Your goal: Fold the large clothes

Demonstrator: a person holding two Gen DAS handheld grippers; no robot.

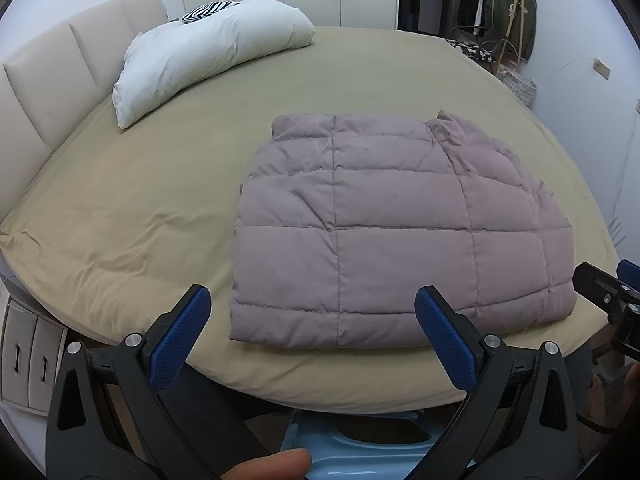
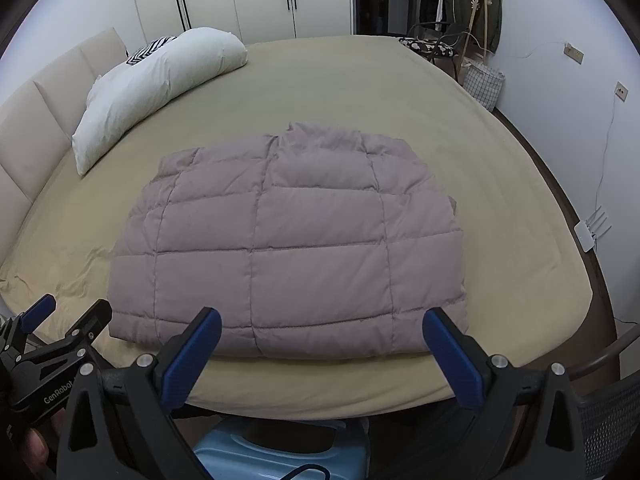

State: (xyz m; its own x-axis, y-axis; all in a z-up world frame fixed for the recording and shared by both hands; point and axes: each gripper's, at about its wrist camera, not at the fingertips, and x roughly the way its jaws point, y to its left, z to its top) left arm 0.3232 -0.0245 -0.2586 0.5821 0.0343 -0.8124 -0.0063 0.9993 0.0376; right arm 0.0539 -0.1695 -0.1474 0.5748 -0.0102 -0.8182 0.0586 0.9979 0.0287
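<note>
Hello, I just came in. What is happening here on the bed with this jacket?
A person holds a two-finger tool in each hand, working on folding a padded mauve jacket. The jacket lies on the tan bed as a compact rectangle, near the edge closest to the person. The left tool and the right tool are both open and hold nothing; each is at the near edge of the jacket. A white pillow lies by the headboard.

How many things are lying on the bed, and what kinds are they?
Puffy pinkish jacket: 1
White pillow: 1
Striped black-and-white item behind the pillow: 1
Total: 3
</note>
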